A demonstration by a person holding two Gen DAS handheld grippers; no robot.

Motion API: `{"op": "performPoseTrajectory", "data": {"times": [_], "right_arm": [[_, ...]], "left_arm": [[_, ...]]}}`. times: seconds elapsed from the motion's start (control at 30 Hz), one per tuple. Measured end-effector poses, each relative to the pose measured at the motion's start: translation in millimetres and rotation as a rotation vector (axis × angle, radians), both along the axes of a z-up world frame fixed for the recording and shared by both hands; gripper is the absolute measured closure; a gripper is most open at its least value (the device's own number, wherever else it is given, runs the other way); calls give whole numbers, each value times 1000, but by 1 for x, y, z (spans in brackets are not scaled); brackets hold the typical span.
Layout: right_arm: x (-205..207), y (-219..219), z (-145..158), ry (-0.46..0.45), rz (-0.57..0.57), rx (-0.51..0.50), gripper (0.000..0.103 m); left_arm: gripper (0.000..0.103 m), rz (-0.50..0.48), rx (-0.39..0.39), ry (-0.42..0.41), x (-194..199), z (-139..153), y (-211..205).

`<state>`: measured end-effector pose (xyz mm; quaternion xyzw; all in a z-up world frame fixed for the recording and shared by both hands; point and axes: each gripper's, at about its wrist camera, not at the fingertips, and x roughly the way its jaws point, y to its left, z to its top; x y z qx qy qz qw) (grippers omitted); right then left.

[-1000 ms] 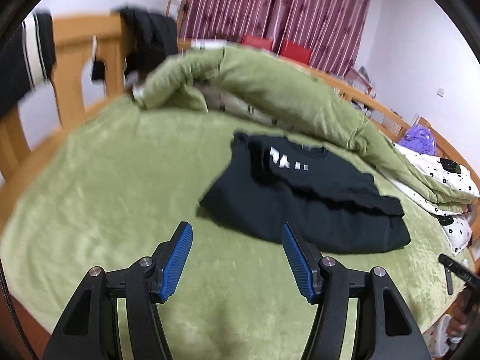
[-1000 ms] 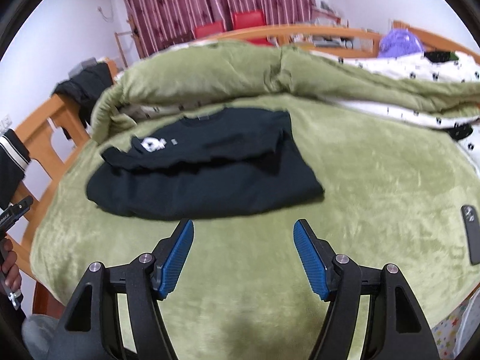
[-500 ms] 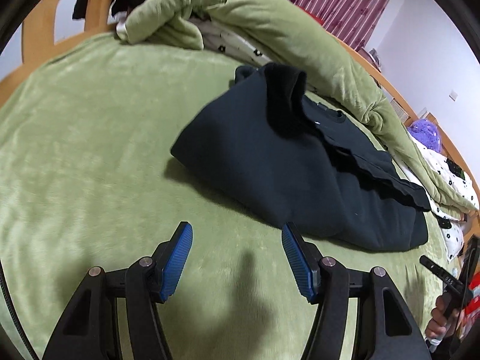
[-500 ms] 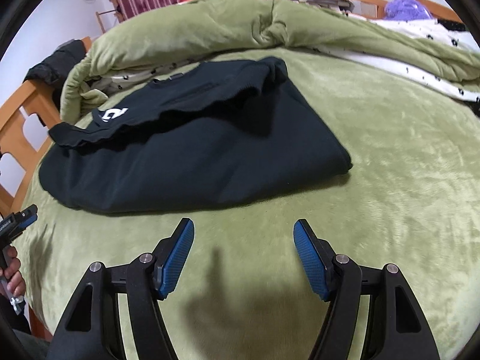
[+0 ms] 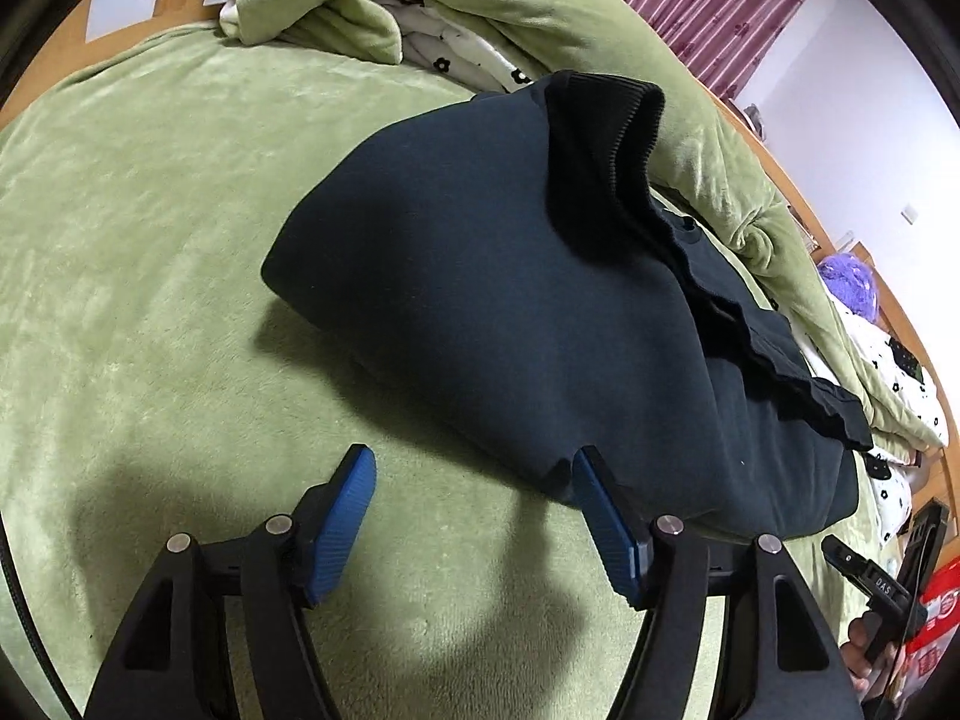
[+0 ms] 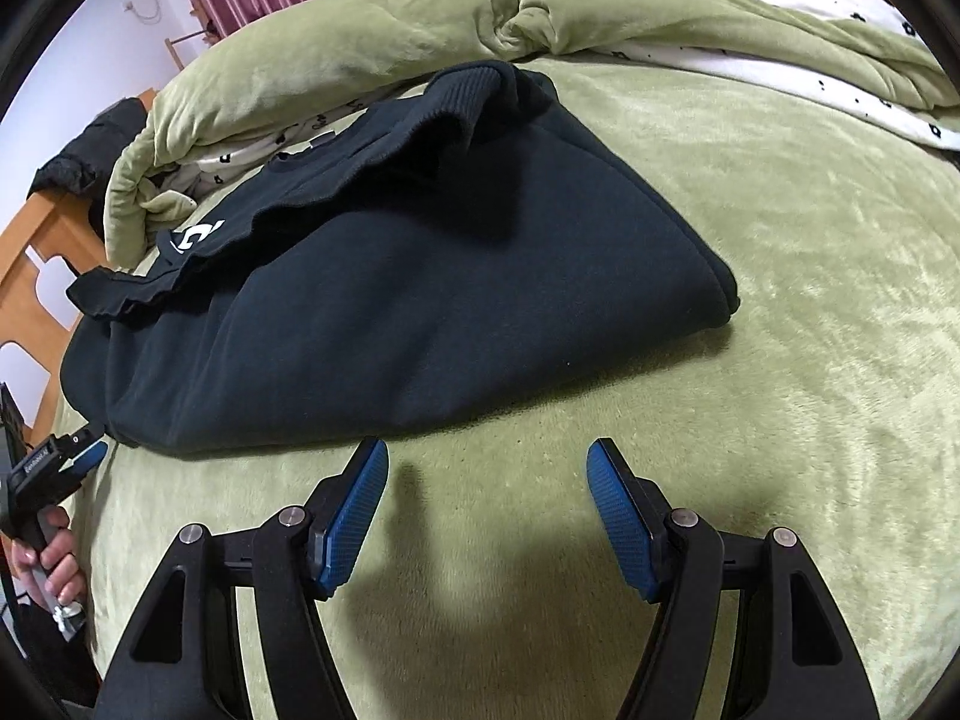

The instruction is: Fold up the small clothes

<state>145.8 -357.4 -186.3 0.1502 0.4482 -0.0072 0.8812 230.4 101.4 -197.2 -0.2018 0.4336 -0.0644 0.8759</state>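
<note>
A dark navy sweatshirt (image 5: 510, 300) lies partly folded on the green blanket (image 5: 150, 210), with a ribbed cuff turned up on top of it. In the right wrist view the same sweatshirt (image 6: 390, 312) shows a white print near its far left. My left gripper (image 5: 474, 462) hovers low at the sweatshirt's near edge. Its jaws are opening with only blanket between them, and the right finger sits right at the cloth's hem. My right gripper (image 6: 487, 450) stands open just short of the near edge, with nothing between its blue pads.
A rolled green duvet (image 6: 390, 42) with a white flowered lining runs along the far side of the bed. The wooden bed frame (image 6: 36, 252) is at the left. A hand (image 6: 54, 558) holds the other gripper's handle at the blanket's left edge.
Both grippers have dropped toward the bed and closed in on the sweatshirt's near edge. The left jaws stand a little wider than before.
</note>
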Motion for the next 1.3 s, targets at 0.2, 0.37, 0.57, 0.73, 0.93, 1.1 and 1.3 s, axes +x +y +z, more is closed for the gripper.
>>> {"op": "performPoseTrajectory", "data": {"times": [0.2,0.37,0.57,0.73,0.93,1.1,1.3], "right_arm": [[4,-1,-1,-18,0,21,35],[11,-4,-2,-23,-13,78,34],[21,-10,-4,-40,-45,145,34],[37,-14,-6,-30,-73,182,34],[55,-18,-7,-35,-104,194,37],[68,-22,-9,-35,-125,187,53],[72,-30,-10,-30,-121,241,91]], "left_arm": [[36,4,-48,8,7,1,5],[36,-4,-56,12,13,-1,2],[36,-11,-45,10,20,0,-3],[37,-7,-26,10,34,-1,-9],[43,13,-14,9,44,-2,-9],[66,16,15,9,45,-1,-13],[92,-16,42,-16,40,7,-19]]}}
